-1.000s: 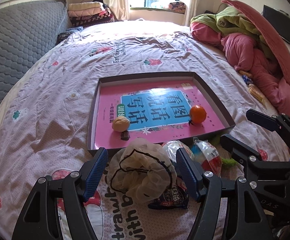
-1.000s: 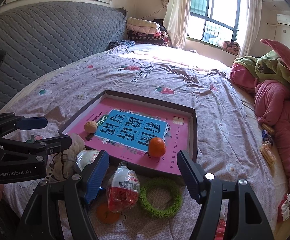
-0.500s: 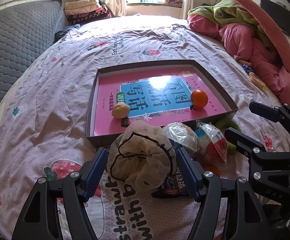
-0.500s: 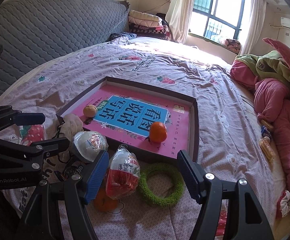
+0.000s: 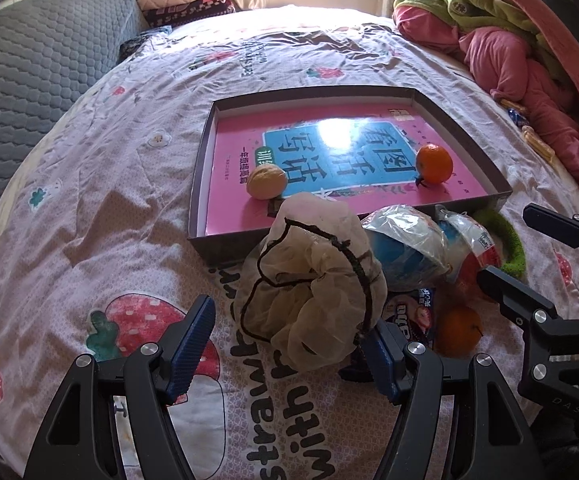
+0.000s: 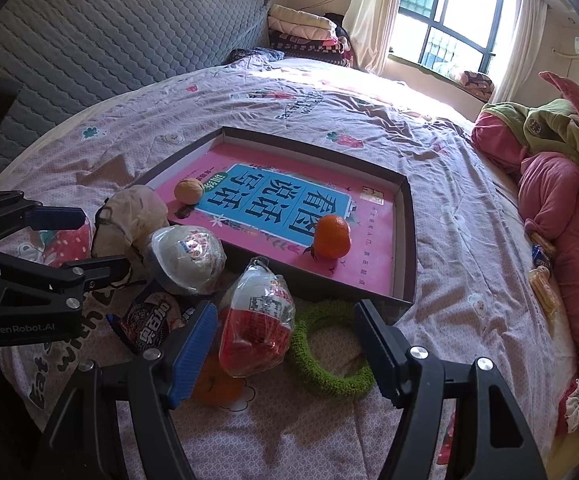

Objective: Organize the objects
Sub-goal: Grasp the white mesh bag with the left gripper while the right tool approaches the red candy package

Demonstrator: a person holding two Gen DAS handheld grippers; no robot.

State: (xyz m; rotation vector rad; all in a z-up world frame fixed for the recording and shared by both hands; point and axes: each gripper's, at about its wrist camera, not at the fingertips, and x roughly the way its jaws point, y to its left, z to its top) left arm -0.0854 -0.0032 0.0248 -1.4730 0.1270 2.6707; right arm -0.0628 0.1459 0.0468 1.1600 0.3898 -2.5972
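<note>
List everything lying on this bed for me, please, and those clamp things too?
tray: one, dark shallow box, mid-bed
book: one, pink with blue panel, flat inside the tray
walnut: one, tan, on the book
orange in tray: one, orange, on the book
mesh pouch: one, beige with black cord, in front of the tray
blue-and-white wrapped toy egg: one, beside the pouch
red-and-white wrapped toy egg: one, in front of the tray
green ring: one, fuzzy, beside the red egg
orange on bed: one, beside the snack
snack packet: one, dark, flat on the sheet
bedding pile: pink and green, far side
left gripper: open, around the pouch
right gripper: open, over the red egg
</note>
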